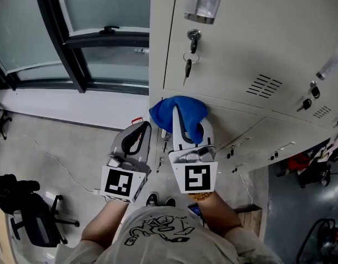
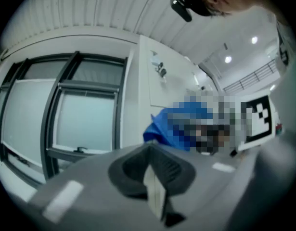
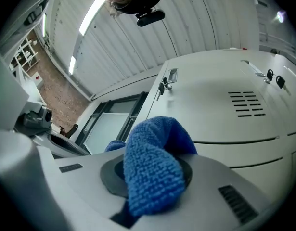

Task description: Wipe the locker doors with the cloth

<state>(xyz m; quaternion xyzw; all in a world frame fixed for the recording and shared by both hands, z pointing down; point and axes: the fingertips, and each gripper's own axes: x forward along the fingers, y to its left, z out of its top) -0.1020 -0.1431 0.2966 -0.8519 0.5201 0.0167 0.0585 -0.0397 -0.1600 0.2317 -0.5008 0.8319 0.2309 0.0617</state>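
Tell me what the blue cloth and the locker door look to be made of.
Blue cloth: likely microfibre or terry, matte. It shows a nubby looped pile and folds softly.
Locker door: probably painted sheet metal with a smooth, pale satin finish. The punched vent slots and faint sheen suggest it.

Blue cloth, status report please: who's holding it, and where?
Right tongs shut on blue cloth, at lower edge of locker door. Left tongs shut, empty. Keys hang above, clear of cloth.

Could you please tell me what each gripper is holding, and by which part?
The right gripper grips the blue cloth by a bunched fold between its fingers; the left gripper is shut on nothing.
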